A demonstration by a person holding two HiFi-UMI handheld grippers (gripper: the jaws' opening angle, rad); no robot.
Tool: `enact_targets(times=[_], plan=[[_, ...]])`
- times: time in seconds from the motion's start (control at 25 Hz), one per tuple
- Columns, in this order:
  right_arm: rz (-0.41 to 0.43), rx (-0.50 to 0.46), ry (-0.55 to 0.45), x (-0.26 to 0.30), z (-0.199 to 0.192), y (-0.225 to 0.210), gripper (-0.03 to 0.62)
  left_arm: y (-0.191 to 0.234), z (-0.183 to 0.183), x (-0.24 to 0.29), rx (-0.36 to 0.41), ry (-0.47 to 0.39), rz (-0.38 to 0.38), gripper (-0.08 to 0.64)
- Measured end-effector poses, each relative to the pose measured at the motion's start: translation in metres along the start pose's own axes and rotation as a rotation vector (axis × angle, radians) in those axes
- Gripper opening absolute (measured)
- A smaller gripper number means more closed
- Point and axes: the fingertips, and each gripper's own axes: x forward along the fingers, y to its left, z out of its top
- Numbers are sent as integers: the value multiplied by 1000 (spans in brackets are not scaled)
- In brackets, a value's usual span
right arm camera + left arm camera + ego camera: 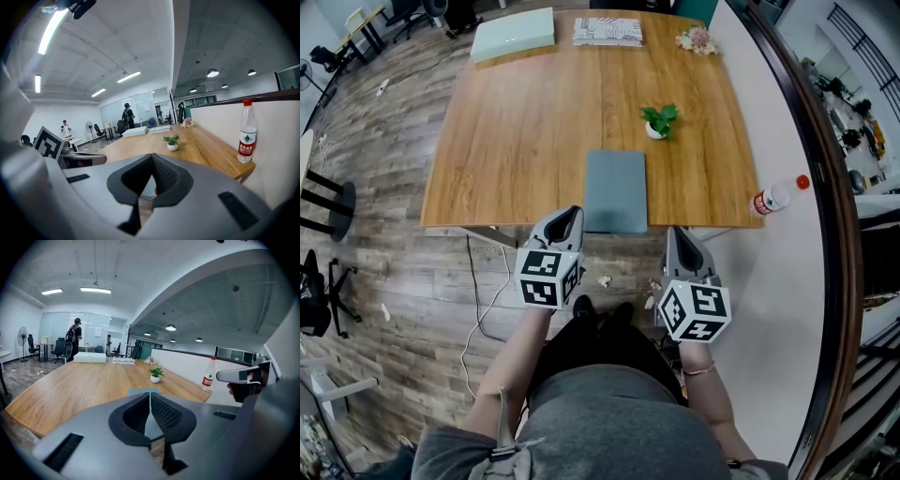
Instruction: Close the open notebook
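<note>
We see the notebook [615, 190] lying flat and shut at the six o'clock edge of the wooden table [516, 141]. Its plain grey-blue cover faces up, its corners are square, and its near side runs along the table's rim. Our left gripper [567, 220] hangs just off that rim at the notebook's seven o'clock, jaws pressed together on nothing. Our right gripper [682, 242] sits at its five o'clock, likewise closed and empty, and neither touches the cover. A small potted plant [657, 122] in a white pot stands at the notebook's one o'clock. A water bottle [776, 196] with a red cap stands at three o'clock on the table's near right corner. Across the tabletop, a pale flat box [513, 34] lies at eleven o'clock, a stack of printed papers [607, 31] at twelve and a bunch of flowers [697, 39] at one. Below the table a white cable [483, 300] trails over the plank floor [384, 234]. In the left gripper view, the office beyond shows ceiling strip lights, desk chairs, a standing fan [22, 336] and a person [74, 336] with a backpack near glass partitions.
</note>
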Motion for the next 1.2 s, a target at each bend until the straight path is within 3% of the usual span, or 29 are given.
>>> enact_targets(times=[0.24, 0.48, 0.52, 0.56, 0.8, 1.0, 1.2], plan=[[16, -9, 12, 7, -2, 4, 3, 3, -6, 8, -8, 29, -15, 31], [-11, 71, 75, 26, -24, -6, 8, 11, -40, 32, -72, 128, -36, 32], [-9, 76, 109, 31, -33, -8, 36, 11, -47, 37, -82, 147, -43, 32], [3, 81, 146, 38, -43, -9, 107, 10, -54, 42, -86, 168, -49, 34], [64, 205, 362, 81, -104, -12, 247, 8, -87, 60, -79, 280, -57, 120], [87, 263, 463, 98, -128, -14, 248, 9, -95, 64, -118, 310, -76, 120], [121, 259, 470, 99, -125, -6, 170, 9, -99, 65, -153, 312, -98, 120]])
